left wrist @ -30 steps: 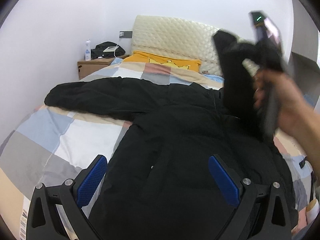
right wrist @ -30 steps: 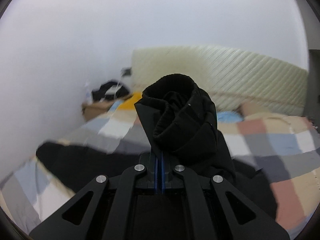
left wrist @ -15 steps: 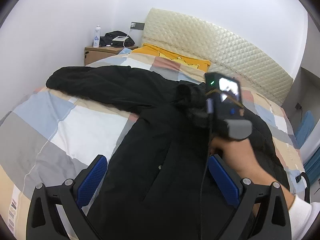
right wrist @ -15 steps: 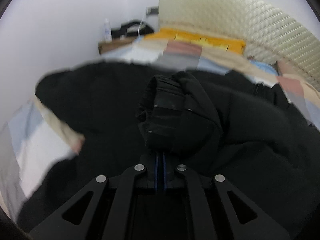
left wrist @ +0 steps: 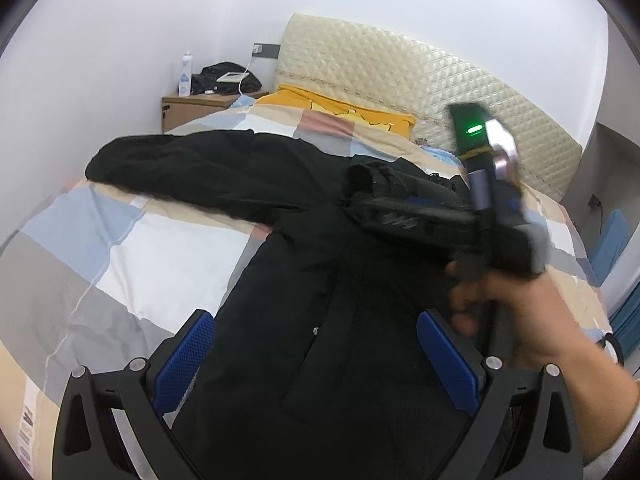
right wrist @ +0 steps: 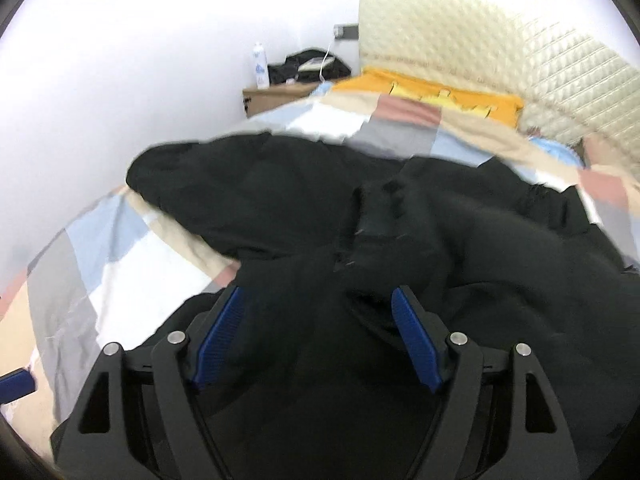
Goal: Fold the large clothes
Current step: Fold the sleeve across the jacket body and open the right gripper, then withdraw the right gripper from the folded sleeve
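Note:
A large black jacket (left wrist: pixel 312 320) lies spread on the bed, one sleeve (left wrist: pixel 180 168) stretched out to the left. The other sleeve is folded across the body, and its cuff (right wrist: pixel 384 224) rests on the jacket just beyond my right gripper (right wrist: pixel 316 320). That gripper's jaws are opening; the blue pads (right wrist: pixel 412 332) stand apart and press on nothing, with jacket cloth lying below them. In the left wrist view a hand (left wrist: pixel 520 312) holds the right gripper over the jacket's right side. My left gripper (left wrist: pixel 316 344) hovers open above the lower front of the jacket, holding nothing.
The patchwork quilt (left wrist: pixel 120 240) covers the bed, with a yellow pillow (left wrist: pixel 344 114) and a cream quilted headboard (left wrist: pixel 440 92) at the far end. A wooden nightstand (left wrist: pixel 200 104) with a bottle (left wrist: pixel 185 74) stands in the corner. A white wall runs along the left.
The right gripper came down with the sleeve cuff, laid it across the jacket's body and opened, letting the cuff go. The left gripper stayed about where it was, open.

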Demonstrator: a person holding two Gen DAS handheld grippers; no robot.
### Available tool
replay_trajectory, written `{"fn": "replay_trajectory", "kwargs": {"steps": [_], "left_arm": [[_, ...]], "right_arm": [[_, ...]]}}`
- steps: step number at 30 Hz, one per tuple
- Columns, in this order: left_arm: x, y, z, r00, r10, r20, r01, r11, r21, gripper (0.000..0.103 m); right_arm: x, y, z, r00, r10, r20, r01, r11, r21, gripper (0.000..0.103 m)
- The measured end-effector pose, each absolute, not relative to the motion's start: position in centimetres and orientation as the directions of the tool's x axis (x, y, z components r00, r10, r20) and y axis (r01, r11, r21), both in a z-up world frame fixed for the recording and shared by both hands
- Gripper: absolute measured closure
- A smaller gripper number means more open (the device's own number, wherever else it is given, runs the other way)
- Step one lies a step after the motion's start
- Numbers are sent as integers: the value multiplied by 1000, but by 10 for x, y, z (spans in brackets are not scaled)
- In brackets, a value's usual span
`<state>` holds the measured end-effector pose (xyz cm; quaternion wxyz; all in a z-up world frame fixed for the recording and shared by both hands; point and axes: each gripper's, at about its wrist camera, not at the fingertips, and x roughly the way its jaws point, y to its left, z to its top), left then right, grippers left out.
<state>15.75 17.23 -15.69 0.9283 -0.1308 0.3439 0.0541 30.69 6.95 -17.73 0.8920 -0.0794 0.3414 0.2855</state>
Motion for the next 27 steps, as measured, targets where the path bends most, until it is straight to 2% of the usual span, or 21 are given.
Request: {"fn": "replay_trajectory", "kwargs": {"steps": [9,16,23,27], "left_arm": [[146,148,-135,814,29,-580,-141,979,-149,1],[138,124,-126,811,32,-584,-110,989,-99,1],[121,102,-120,813,1,-582,-62,994,-85,1],[111,90,-114,820,-13,-572,-39,996,-79,1]], "right_arm": [[275,-21,-97,743,407,-532,-444,894,64,27],[238,-87,-58,824,326,-463,-339,939,57,26],[189,-142,-51,847,275,-455,-282,958,53,26],[155,-167,-55,834,250,-492,-248,966,70,26]]}}
